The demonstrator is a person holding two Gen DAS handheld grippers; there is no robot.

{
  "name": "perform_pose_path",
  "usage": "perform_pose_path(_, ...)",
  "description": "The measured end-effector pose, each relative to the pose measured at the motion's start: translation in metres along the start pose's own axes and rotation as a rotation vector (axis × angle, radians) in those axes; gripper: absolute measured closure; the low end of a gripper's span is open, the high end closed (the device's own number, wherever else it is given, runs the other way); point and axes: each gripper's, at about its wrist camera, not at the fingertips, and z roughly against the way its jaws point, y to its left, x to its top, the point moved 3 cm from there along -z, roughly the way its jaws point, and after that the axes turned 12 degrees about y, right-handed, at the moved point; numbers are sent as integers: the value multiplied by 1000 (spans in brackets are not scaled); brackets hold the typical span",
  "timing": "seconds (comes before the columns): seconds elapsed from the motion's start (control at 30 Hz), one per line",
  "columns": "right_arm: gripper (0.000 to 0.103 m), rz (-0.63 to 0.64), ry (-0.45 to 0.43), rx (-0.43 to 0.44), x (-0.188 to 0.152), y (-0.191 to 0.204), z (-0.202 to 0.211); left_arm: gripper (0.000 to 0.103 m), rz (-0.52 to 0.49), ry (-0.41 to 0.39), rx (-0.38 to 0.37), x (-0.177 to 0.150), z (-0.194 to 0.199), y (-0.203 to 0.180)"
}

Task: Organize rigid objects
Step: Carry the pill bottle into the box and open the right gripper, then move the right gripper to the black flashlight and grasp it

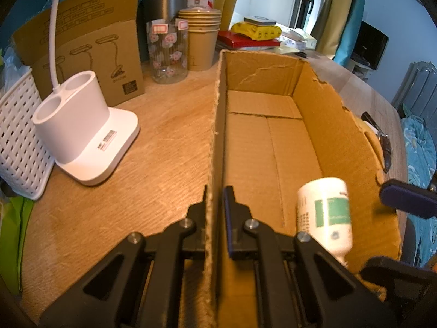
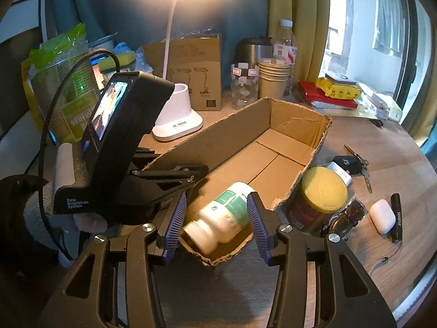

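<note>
My right gripper's fingers (image 2: 258, 227) stand partly apart with the white bottle (image 2: 222, 216) between them, and from the blurred wrist view I judge the pads are pressing its sides, though I cannot be sure the left pad touches. The bottle lies tilted, its long axis running from the cap end near me, low and to the left, up and away toward the far right, so the fingers cross it roughly at the green label. It hangs over the near end of the cardboard box (image 2: 297, 125), just above the torn near wall, so the floor of the box lies straight ahead and below the fingertips. My left gripper (image 1: 215, 199) is clamped tight on the box's long side wall, pads together on the cardboard, steadying it. From that view the bottle (image 1: 326, 216) sits inside the box outline, near the right wall. The right hand is the one carrying, so I reckon the next move is a short lowering and then a release onto the box floor.
</note>
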Motion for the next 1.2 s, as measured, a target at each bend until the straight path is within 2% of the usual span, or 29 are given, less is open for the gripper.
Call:
perform_pose_path(0.3,52,-53,-52,-31,0,-18,18,96,0,0,-1,0,0,0)
perform_pose_path(0.53,34,-130,-96,-55,-3,-45,31,96,0,0,-1,1,0,0)
perform_pose_path(0.83,33,-196,-142,-147,-13,-80,40,95,1,0,-2,0,-1,1)
perform_pose_path(1.2,33,-298,-139,-246,-34,-129,45,95,1,-1,-4,1,-1,1)
